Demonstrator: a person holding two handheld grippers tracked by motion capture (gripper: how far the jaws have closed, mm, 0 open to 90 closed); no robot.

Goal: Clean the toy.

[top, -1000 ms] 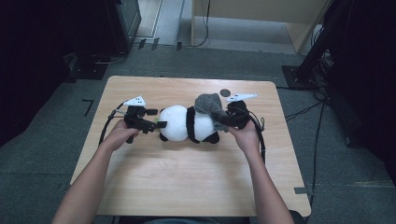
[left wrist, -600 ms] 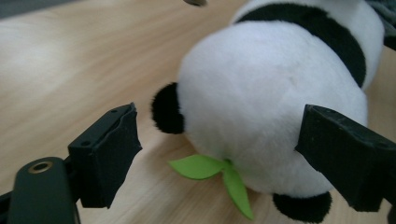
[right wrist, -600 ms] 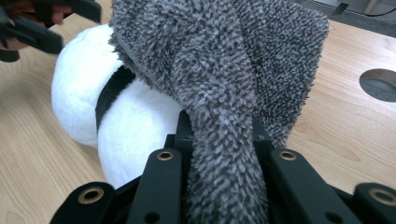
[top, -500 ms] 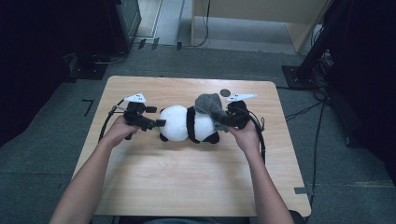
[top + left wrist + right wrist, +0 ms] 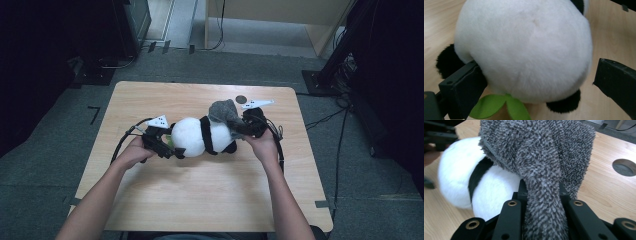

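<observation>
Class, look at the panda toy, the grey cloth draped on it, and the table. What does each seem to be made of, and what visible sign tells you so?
Panda toy: probably soft plush, going by its short, matte, fuzzy white and black pile.
Grey cloth: looks like microfibre or chenille towelling, with dense, nubby loops.
Table: a light wood or wood-look top, smooth, with a pale grain pattern; solid wood or laminate cannot be told.

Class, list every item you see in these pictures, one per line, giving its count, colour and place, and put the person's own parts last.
plush panda: one, white and black, lying mid-table
cloth: one, grey and fluffy, draped over the panda's right end
leaf tag: one, green, under the panda's left end
table: one, light wood, with a round hole near the far edge
left hand-held gripper: one, black, jaws just opened wide around the panda's left end
right hand-held gripper: one, black, clamped on the cloth
forearms: two, entering from the bottom
</observation>
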